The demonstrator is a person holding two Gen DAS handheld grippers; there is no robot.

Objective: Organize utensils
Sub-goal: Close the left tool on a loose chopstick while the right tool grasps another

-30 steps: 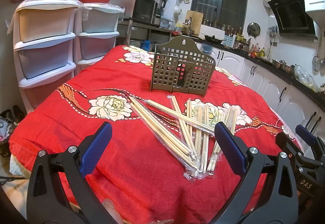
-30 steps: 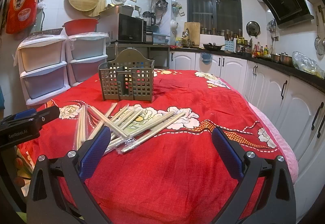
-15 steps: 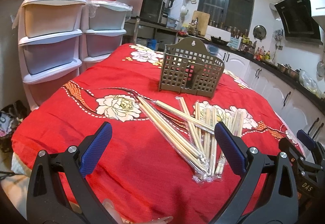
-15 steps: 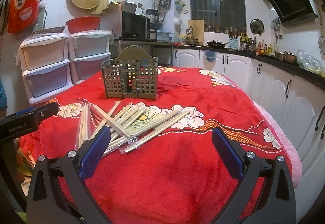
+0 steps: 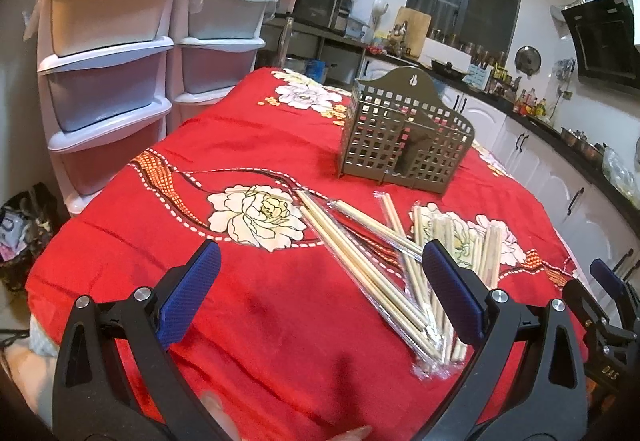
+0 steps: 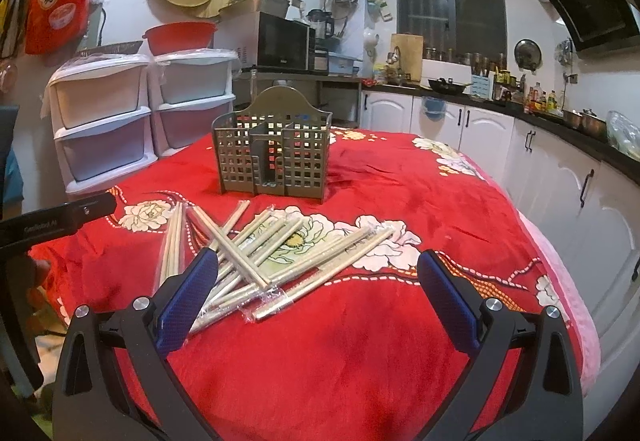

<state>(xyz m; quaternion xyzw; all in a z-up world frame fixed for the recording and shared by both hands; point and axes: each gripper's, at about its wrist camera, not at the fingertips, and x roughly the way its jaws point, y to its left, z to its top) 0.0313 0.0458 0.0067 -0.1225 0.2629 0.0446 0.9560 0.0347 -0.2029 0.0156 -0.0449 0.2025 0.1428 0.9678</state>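
Chopsticks (image 5: 384, 269) loose on red cloth, left tongs (image 5: 320, 293) wide open, empty, right tongs (image 6: 318, 291) likewise.

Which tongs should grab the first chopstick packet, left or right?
Probably left. The left tongs are open with the near ends of the chopstick packets lying by their right finger. The right tongs, also open, face mostly bare cloth, with the pile off toward their left finger.

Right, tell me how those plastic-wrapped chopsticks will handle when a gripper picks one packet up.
The wrapped chopsticks look thin and wooden, so probably light and stiff. Their clear sleeves look glossy and may slip between the fingers. They lie crossed in a pile on the red tablecloth, so lifting one packet likely drags its neighbours.
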